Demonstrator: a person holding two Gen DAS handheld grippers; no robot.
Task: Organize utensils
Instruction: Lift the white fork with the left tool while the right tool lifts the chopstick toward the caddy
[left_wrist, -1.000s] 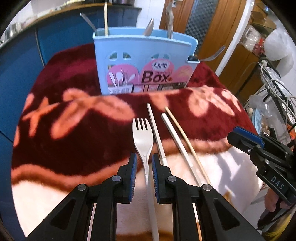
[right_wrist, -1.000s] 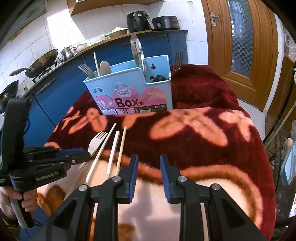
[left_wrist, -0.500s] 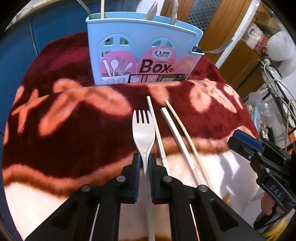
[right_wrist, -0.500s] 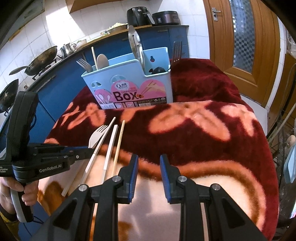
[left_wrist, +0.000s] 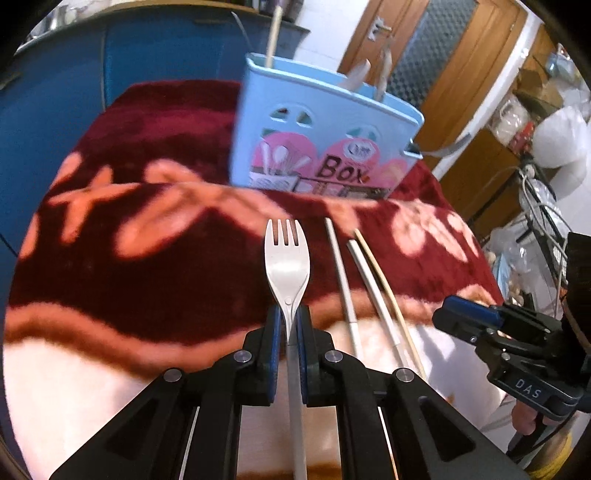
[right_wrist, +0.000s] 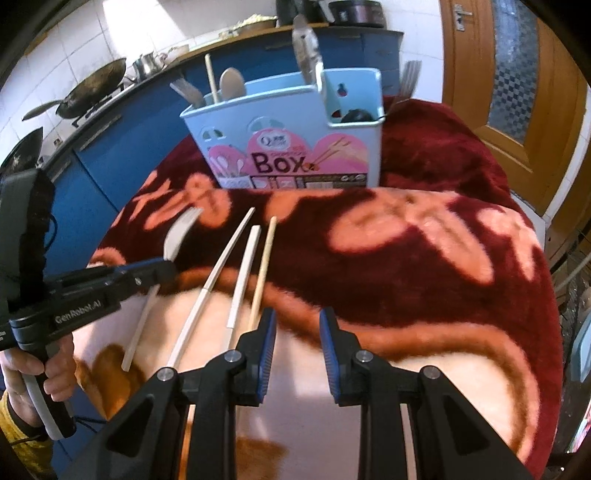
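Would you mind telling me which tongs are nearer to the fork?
Left. The left tongs are shut on the fork at its neck; the right tongs hover open to its right, beyond the chopsticks.

Chopsticks (left_wrist: 373, 291) and box (left_wrist: 325, 147) on blanket (left_wrist: 147, 280)

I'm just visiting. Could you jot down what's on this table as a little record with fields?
surface: red flowered blanket
holder: blue utensil box standing at the back, utensils in it
left claw: shut on the white fork, just below its head
right claw: open, holding nothing
lying loose: three chopsticks side by side, beside the fork
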